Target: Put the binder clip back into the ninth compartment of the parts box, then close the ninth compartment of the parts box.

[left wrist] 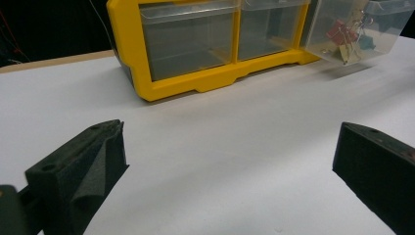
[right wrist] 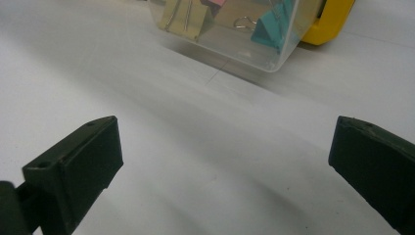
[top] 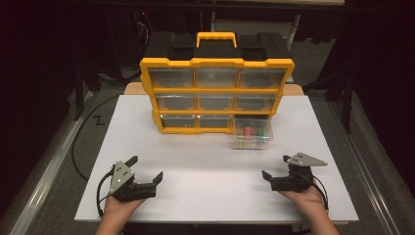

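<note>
A yellow and black organizer case [top: 216, 93] stands upright at the back of the white board, showing three rows of clear drawers [left wrist: 186, 39]. Its bottom-right drawer [top: 252, 134] is out of the case and rests on the board in front of it, holding coloured binder clips [left wrist: 348, 35] [right wrist: 230, 14]. My left gripper [top: 146, 169] lies at the front left, jaws wide apart and empty [left wrist: 230, 161]. At the front right my right gripper [top: 275, 166] is open too, with nothing between its jaws [right wrist: 225, 161], facing the drawer.
The white board [top: 215, 171] lies on a wooden table, with metal rails along both sides. A black cable [top: 80, 142] loops off the board's left edge. Bare board stretches between the two grippers and the case.
</note>
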Demonstrator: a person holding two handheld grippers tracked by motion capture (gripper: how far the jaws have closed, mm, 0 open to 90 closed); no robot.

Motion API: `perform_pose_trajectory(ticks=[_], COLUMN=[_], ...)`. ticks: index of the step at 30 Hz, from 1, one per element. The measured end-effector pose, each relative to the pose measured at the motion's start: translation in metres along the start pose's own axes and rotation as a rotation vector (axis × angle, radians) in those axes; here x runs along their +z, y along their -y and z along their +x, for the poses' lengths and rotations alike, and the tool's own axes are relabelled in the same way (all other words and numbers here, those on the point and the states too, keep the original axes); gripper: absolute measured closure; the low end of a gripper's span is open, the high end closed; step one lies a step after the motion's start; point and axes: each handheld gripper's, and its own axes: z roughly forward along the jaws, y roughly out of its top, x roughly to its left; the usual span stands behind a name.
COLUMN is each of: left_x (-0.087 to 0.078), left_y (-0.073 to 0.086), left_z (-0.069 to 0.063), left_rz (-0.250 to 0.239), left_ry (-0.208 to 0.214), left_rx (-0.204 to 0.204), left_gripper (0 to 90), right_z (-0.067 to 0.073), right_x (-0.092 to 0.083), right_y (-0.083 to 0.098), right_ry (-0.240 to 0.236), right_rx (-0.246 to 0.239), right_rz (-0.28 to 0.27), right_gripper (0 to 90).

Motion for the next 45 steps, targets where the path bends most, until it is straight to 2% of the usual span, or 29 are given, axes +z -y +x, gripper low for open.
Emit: perform_pose_trajectory(ticks=[5,9,13,17,20,24,28,38,45], left_x=[-0.0004,0.0025,0.0034,0.0037,0.0062,0.0076,0.0067,0.0068,0.005], left_y=[0.0004,0.0001,-0.0002,0.0011,0.0015,0.001,-0.0002,0.0,-0.0006], left_z=[0.0006,-0.0018,-0.0034,-0.002,-0.0013,-0.0022,-0.006,-0.0053,-0.0048], left_rz=[0.001,0.017,0.013,0.015,0.027,0.034,0.031,0.026,0.017], left_ry=[0.011,0.025,0.027,0.025,0.027,0.026,0.028,0.03,0.034], left_rx=[-0.003,0.022,0.023,0.017,0.024,0.039,0.051,0.042,0.039], left_gripper=[0.2,0.2,0.2,0.2,0.2,0.2,0.2,0.2,0.2], right_z=[0.0034,0.0064,0.0096,0.0093,0.0085,0.0069,0.0081,0.0061,0.0104], right_x=[-0.0006,0.0,-0.0008,-0.0014,-0.0022,-0.0041,-0.0036,-0.0055,-0.0071], right_y=[-0.0001,-0.0005,-0.0009,-0.001,-0.0008,-0.0002,0.0028,0.0036,0.0019], right_ry=[0.018,0.025,0.033,0.042,0.068,0.073,0.082,0.095,0.112], right_rx=[0.002,-0.015,-0.027,-0.018,-0.021,0.001,-0.007,0.013,-0.008], right_rz=[-0.012,-0.012,-0.019,-0.028,-0.034,-0.038,-0.032,-0.046,-0.065], right_gripper=[0.6,1.0,3.6,10.5,18.8,26.2,34.9,59.4,85.1])
